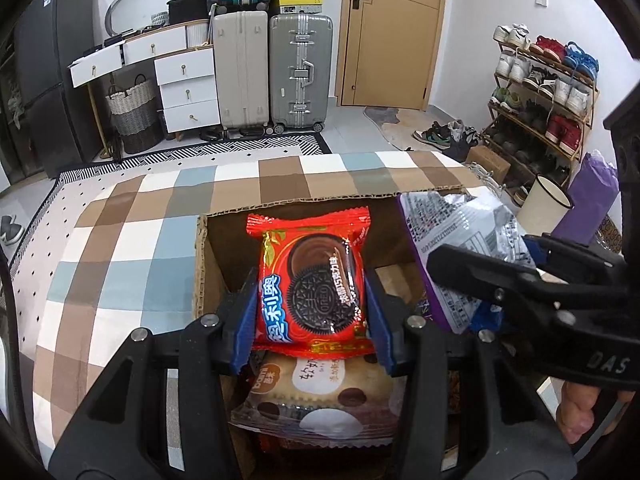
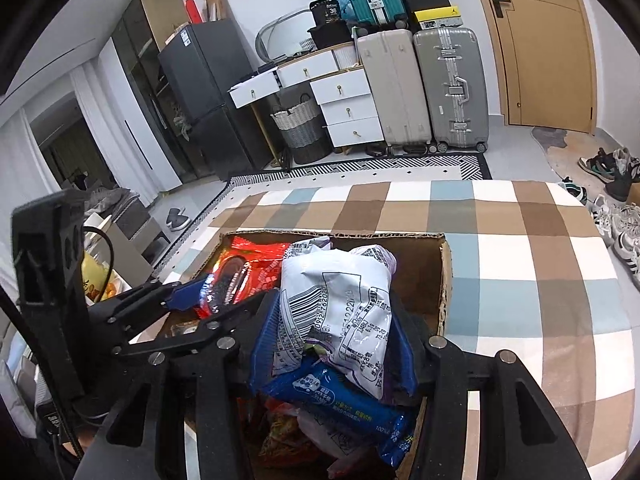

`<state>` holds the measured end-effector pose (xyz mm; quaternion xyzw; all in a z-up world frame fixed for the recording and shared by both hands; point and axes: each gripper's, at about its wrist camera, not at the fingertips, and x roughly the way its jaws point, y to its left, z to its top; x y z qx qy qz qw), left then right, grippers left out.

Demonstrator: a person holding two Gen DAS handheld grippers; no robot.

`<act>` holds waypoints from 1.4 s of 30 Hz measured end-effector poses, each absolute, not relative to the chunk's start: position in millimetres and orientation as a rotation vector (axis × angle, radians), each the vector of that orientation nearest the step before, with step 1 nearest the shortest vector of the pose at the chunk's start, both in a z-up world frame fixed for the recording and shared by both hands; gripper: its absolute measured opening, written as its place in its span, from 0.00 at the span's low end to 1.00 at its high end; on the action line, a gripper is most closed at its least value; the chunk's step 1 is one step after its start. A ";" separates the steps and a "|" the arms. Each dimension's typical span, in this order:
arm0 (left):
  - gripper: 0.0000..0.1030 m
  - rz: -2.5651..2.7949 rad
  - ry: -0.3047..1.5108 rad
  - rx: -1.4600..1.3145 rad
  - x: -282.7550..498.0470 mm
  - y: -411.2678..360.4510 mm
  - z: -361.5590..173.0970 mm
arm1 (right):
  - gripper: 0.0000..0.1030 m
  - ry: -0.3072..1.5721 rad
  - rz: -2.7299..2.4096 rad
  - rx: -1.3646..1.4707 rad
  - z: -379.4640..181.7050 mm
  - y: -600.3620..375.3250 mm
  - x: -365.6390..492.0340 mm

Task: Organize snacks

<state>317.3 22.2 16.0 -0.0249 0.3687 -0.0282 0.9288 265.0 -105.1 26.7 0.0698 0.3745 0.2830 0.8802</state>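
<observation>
Evidently mid-sort, the left tool (image 1: 310, 300) gripped the red Oreo packet (image 1: 312, 280) and the right tool (image 2: 332, 344) the white-and-purple pouch (image 2: 344, 308), both held over the cardboard box (image 2: 444, 276) on the checked bench (image 2: 520, 264); next, each probably needed placing in its own spot.

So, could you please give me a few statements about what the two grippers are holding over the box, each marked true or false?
1. The left gripper is shut on a red Oreo packet. True.
2. The right gripper is open and holds nothing. False: it grips a white and purple snack bag.
3. Both packets are held above a cardboard box. True.
4. The box stands on a bare wooden floor. False: it sits on a checkered cloth.
5. A blue packet lies below the right gripper's bag. True.
</observation>
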 end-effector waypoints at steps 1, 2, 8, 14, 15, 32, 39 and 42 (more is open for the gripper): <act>0.44 -0.060 0.759 -0.064 317.7 23.4 16.2 | 0.55 0.779 0.603 0.152 27.1 -106.1 264.0; 0.44 -0.064 0.762 -0.073 317.2 24.0 17.2 | 0.60 0.777 0.613 0.157 27.7 -107.1 263.0; 0.69 -0.086 0.744 -0.107 303.7 31.5 27.3 | 0.70 0.714 0.637 0.120 41.8 -110.1 242.3; 0.98 -0.067 0.667 -0.107 274.4 38.4 46.2 | 0.91 0.664 0.615 0.123 56.2 -124.9 225.8; 0.99 -0.066 0.643 -0.108 268.0 39.8 49.9 | 0.92 0.655 0.608 0.122 58.6 -128.1 222.0; 0.99 -0.062 0.486 -0.072 171.5 40.3 78.4 | 1.00 0.549 0.602 0.132 62.5 -159.1 154.6; 0.99 -0.064 0.441 -0.051 139.4 40.2 65.3 | 1.00 0.495 0.577 0.077 53.4 -158.3 124.2; 0.99 -0.067 0.427 -0.058 132.3 41.2 55.6 | 1.00 0.470 0.574 0.056 45.4 -156.7 113.1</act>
